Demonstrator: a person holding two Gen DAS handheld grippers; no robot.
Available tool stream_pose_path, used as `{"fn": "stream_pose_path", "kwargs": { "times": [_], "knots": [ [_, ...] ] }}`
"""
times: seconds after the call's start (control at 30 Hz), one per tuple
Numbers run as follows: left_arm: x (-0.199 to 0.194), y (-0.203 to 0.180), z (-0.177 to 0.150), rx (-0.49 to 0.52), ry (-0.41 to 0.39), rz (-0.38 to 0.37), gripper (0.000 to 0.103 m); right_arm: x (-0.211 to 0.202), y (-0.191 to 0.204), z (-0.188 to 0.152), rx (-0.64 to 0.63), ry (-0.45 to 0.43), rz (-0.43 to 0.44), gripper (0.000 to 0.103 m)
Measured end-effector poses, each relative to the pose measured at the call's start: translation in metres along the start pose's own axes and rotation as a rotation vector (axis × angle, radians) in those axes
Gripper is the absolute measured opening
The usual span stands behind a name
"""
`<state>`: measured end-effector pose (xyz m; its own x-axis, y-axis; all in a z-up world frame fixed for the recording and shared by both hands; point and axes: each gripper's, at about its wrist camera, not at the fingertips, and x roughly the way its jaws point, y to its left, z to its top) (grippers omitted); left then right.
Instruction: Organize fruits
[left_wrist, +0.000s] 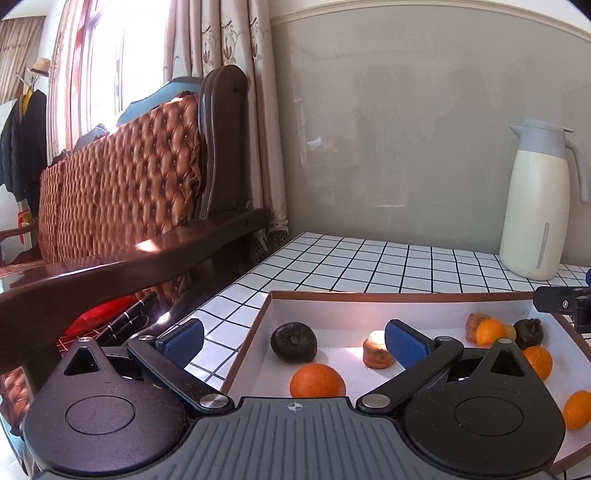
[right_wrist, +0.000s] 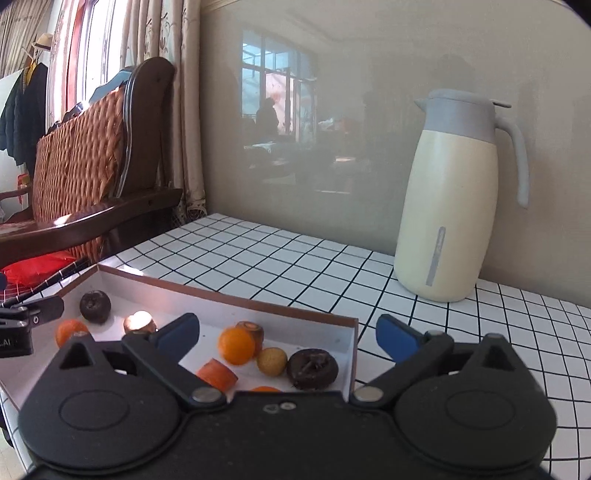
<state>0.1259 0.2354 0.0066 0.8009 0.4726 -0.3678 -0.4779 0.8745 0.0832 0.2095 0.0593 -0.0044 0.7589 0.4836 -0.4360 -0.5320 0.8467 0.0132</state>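
Note:
A shallow white tray (left_wrist: 325, 308) with a brown rim holds the fruits on the tiled table. In the left wrist view my left gripper (left_wrist: 293, 341) stands open over the tray's left edge; a dark round fruit (left_wrist: 293, 341), an orange (left_wrist: 317, 380) and a brown piece (left_wrist: 376, 352) lie between its blue fingers (left_wrist: 184, 341), untouched. More oranges (left_wrist: 489, 331) and a dark fruit (left_wrist: 528, 332) sit at the right. In the right wrist view my right gripper (right_wrist: 288, 338) is open over the tray's (right_wrist: 258, 302) right corner, above an orange (right_wrist: 236, 346), a yellow fruit (right_wrist: 272, 361), a dark fruit (right_wrist: 312, 369) and an orange slice (right_wrist: 218, 373).
A cream jug (right_wrist: 448, 206) with a grey lid stands on the checked table (right_wrist: 295, 258) by the wall, also seen as the jug (left_wrist: 535, 206) at far right. A wooden sofa (left_wrist: 129, 184) with quilted cushions borders the table's left side. A red bag (left_wrist: 96, 314) lies below.

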Motion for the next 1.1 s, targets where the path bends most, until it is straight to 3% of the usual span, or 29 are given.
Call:
{"fn": "stream_pose_path", "kwargs": {
  "times": [0.57,0.8,1.1],
  "knots": [
    [-0.013,-0.006,-0.004,0.005,0.030,-0.016,0.103,-0.016,0.000,0.001,0.011,0.026,0.027,0.097],
    [-0.043,-0.014,0.008,0.012,-0.001,-0.058,0.103,-0.047,-0.006,0.008,0.025,0.011,0.026,0.097],
    [-0.110,-0.019,-0.003,0.017,-0.028,-0.095,0.103,-0.123,-0.014,-0.002,-0.015,-0.053,0.012,0.097]
  ]
}}
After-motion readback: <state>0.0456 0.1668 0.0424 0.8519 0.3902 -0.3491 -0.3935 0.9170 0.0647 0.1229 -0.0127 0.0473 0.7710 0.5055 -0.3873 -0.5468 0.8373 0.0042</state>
